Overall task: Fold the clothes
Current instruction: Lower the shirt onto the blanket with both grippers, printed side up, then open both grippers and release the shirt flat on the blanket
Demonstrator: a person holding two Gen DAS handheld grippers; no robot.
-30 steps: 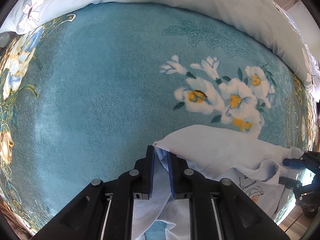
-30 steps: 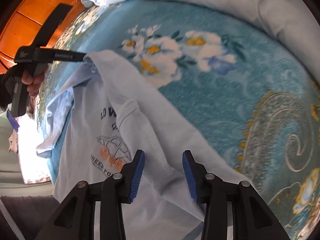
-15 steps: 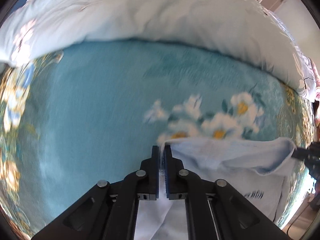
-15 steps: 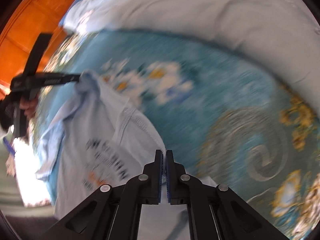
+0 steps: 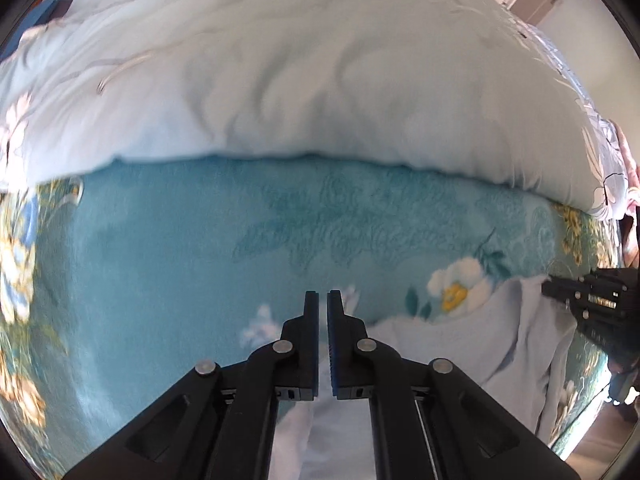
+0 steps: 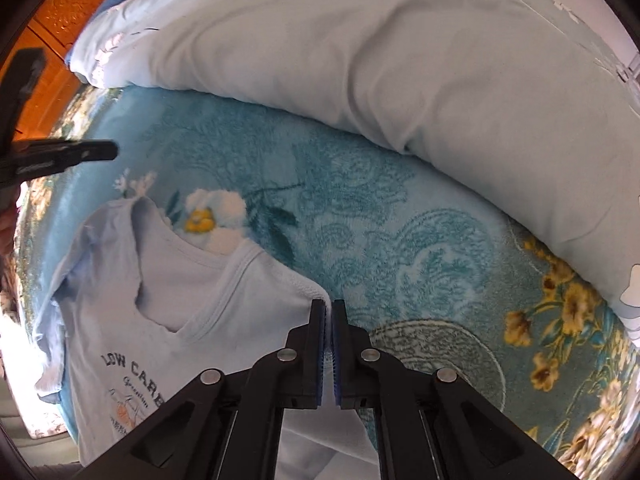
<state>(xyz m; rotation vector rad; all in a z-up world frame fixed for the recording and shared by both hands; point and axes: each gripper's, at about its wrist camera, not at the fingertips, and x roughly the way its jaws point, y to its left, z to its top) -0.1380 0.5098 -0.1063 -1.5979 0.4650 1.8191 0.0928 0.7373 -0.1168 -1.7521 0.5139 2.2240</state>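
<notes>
- The pale blue T-shirt [image 6: 192, 320] is lying face up on the teal floral blanket [image 6: 360, 216], filling the lower left of the right wrist view; in the left wrist view it is showing at the lower right, its cloth also running down under the gripper.
- The right gripper [image 6: 328, 308] is pinching the shirt's shoulder edge beside the neckline, its blue pads pressed together with only thin cloth between them.
- The left gripper [image 5: 323, 300] is looking pressed together at bottom centre of its view. Pale cloth is hanging below its arms, but at the tips I cannot tell whether fabric is actually caught; in the right wrist view its tip is sitting apart from the shirt's other shoulder, at the left edge.
- A puffy pale quilt [image 5: 320, 80] is bulging across the upper half of both views, just beyond the blanket area.
- Judging by the drape and wrinkles, the shirt is light, limp knit: it is likely to sag and slide rather than hold a crease, so seams and the ribbed collar are looking like the firmest holds, ideally both shoulders at once.
- Dark print on the chest is reading "LOW CAR…", cut off by the gripper, with a script word beneath, perhaps "Greenism", above a small orange-wheeled drawing.
</notes>
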